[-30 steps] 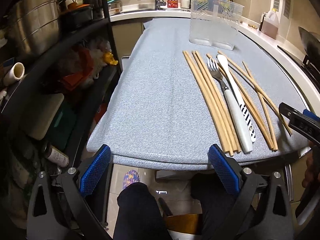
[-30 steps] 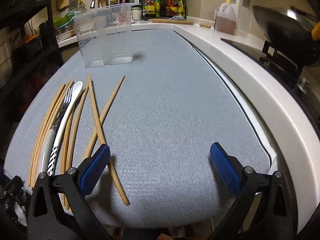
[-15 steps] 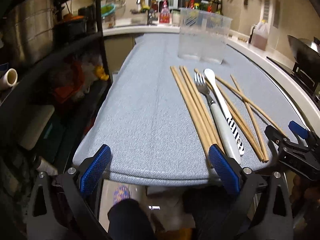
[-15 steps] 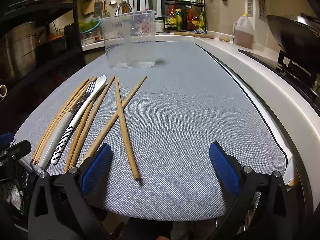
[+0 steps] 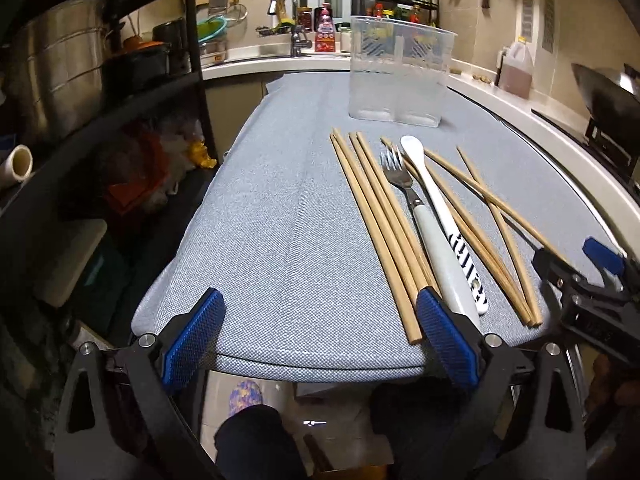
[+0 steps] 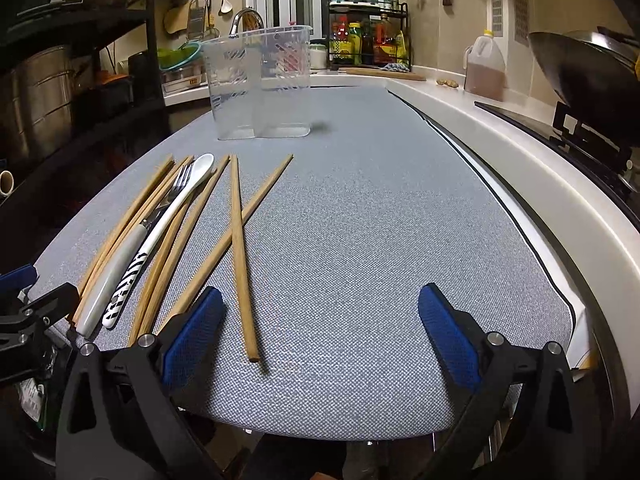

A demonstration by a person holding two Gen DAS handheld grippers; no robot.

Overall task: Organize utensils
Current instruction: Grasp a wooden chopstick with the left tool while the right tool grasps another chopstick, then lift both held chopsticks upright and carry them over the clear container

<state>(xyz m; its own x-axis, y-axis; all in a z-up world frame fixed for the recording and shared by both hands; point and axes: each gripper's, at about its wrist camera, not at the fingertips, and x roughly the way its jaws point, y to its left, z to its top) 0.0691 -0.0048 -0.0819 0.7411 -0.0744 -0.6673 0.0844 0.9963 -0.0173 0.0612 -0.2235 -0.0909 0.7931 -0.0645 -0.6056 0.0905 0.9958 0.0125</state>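
Several wooden chopsticks (image 5: 378, 220) (image 6: 240, 248) lie lengthwise on the grey mat (image 5: 272, 220) (image 6: 380, 220), with a white-handled fork (image 5: 424, 220) (image 6: 120, 256) and a white spoon with a striped handle (image 5: 432, 196) (image 6: 168, 216) among them. A clear two-compartment plastic holder (image 5: 400, 72) (image 6: 260, 84) stands upright at the far end, empty. My left gripper (image 5: 320, 340) is open at the mat's near edge, left of the utensils. My right gripper (image 6: 320, 336) is open over the near edge, right of the chopsticks; it also shows in the left wrist view (image 5: 588, 284).
A black shelf rack (image 5: 120, 80) with a steel pot (image 5: 56, 64) stands to the left. A white counter (image 6: 520, 152) with a wok (image 6: 588, 68) on a stove and an oil jug (image 6: 484, 68) runs along the right. A sink (image 5: 284, 4) and spice rack (image 6: 368, 40) are behind.
Both grippers have moved forward and risen slightly towards the mat's near edge. The utensils and holder have not moved. Both grippers stay open.
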